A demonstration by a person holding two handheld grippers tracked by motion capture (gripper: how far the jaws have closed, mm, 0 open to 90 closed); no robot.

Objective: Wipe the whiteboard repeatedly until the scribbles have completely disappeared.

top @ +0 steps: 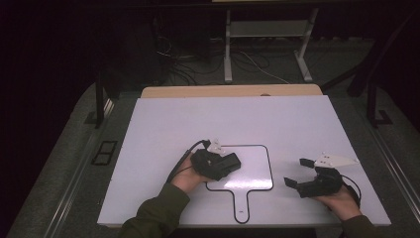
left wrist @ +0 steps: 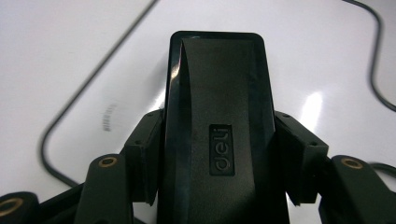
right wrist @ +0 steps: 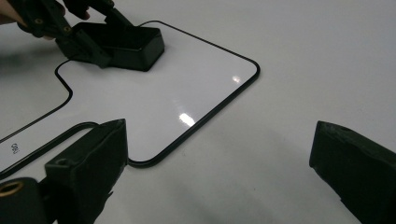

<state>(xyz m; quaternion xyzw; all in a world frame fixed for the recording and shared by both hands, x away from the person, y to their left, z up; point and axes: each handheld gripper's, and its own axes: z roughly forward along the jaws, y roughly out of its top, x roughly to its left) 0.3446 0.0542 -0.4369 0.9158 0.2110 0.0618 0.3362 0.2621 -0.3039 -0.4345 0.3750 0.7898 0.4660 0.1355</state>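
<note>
While the left gripper clamps a black block-shaped object, the right gripper rests apart with its jaws spread wide and nothing between them. Taking the paddle-shaped whiteboard with its thin black rim as the landmark, the black object lies on the board's upper left part, just inside the rim's left edge in the high view. In the left gripper view the two jaws press against the object's long sides, one on each, and the object runs straight away from the camera with a small embossed logo on its top face; its far end sits over the white surface of the board. From the right gripper view the same black object shows at the far corner of the board, held by the left gripper, whose hand comes in from the board's left. The board's short handle points toward the person's side of the white table, with a small hole near its end. The right gripper lies off the board's right edge, well apart from the black object, its open jaws pointing toward the board, and the right hand holds it from behind, close to the table's near right corner.
</note>
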